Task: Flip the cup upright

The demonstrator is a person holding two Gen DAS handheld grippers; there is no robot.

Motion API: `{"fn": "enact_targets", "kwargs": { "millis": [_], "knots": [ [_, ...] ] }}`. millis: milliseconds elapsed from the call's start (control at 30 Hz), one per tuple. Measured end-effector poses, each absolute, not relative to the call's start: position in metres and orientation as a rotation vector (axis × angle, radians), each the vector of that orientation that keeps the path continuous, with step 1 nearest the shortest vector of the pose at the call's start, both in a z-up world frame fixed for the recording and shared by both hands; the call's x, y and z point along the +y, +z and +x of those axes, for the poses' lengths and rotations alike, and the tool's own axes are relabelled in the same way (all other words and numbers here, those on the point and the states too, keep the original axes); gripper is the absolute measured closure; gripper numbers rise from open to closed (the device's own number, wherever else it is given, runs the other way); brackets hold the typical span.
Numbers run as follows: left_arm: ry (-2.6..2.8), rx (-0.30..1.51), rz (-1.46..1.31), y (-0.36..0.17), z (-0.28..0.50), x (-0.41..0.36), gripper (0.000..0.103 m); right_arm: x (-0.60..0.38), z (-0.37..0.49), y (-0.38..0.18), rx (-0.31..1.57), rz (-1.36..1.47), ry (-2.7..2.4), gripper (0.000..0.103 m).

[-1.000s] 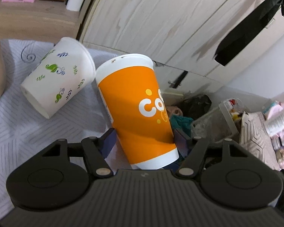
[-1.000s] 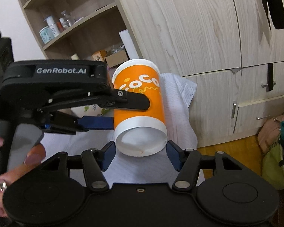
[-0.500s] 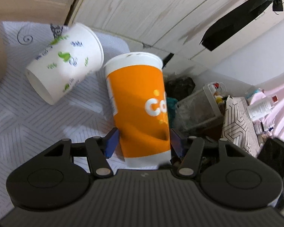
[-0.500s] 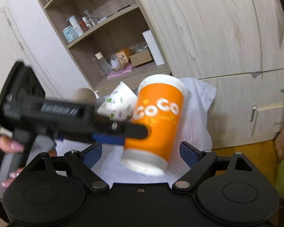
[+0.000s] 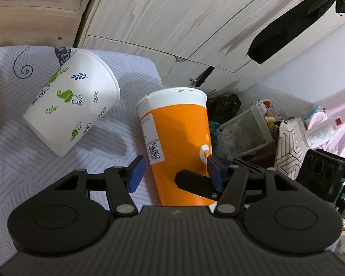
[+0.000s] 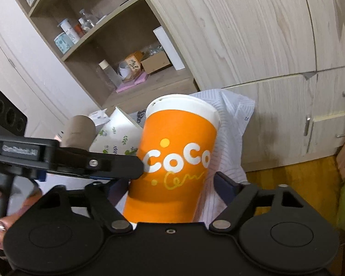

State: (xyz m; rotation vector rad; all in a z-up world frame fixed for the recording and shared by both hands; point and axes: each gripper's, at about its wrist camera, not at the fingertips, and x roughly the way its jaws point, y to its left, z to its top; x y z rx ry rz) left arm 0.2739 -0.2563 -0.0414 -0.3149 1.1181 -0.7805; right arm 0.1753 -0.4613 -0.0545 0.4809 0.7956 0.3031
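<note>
An orange paper cup with white "CoCo" lettering (image 5: pixel 177 142) stands almost upright on the white cloth, rim up. It also shows in the right wrist view (image 6: pixel 174 161). My left gripper (image 5: pixel 174 172) is open; its blue pads flank the cup, with a gap on the left side. My right gripper (image 6: pixel 170 186) is open around the cup's lower half, with gaps on both sides. One finger of each gripper crosses the other's view.
A white paper cup with a leaf print (image 5: pixel 73 101) lies tilted on the cloth, left of the orange cup. A brown cup (image 6: pixel 79 131) stands behind it. A patterned white cloth (image 5: pixel 23 161) covers the table. Cupboard doors and open shelves stand behind; floor clutter lies right.
The orange cup has swung from lying on its side to nearly upright. Both grippers now flank it lower down, with the left gripper's pads wider apart.
</note>
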Motion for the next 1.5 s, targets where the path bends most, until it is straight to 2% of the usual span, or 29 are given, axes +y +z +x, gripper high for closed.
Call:
{"fn": "enact_targets", "kwargs": {
  "millis": [533,767,1500],
  "knots": [
    [-0.848,1.082,-0.263,-0.046,0.249,-0.266,0.040,-0.456,0.138,-0.059,0.740,0.569,0.252,0.027],
    [-0.881,1.017,-0.229,-0.040,0.226,-0.250,0.040,-0.437,0.124,-0.047,0.735,0.485,0.248,0.027],
    [-0.805,0.724,-0.169,-0.007,0.115,-0.100,0.041,-0.294,0.063,0.003,0.604,0.018,0.485,0.027]
  ]
}}
